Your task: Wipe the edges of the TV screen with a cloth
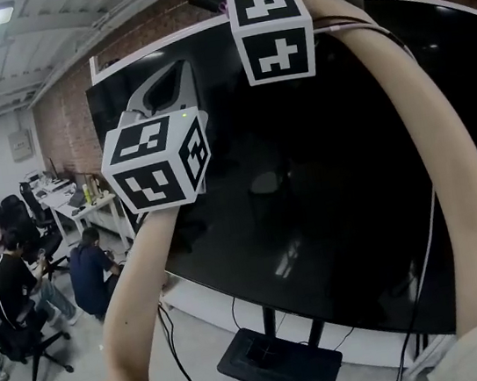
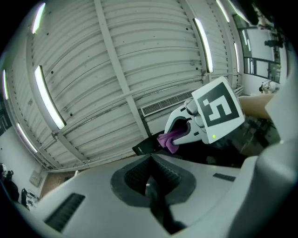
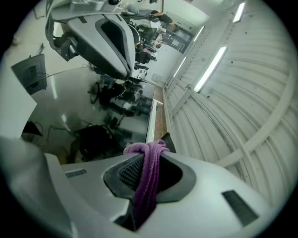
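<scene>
Right gripper (image 3: 147, 155): clamped on purple cloth (image 3: 148, 179), held at TV screen (image 3: 93, 116) top edge (image 3: 151, 121), which ran straight ahead of the jaws. Left gripper (image 2: 150, 169): closed, empty, just beside.

Purple cloth (image 3: 148, 168); black TV screen (image 1: 326, 181) (seemingly white-edged on top).
</scene>
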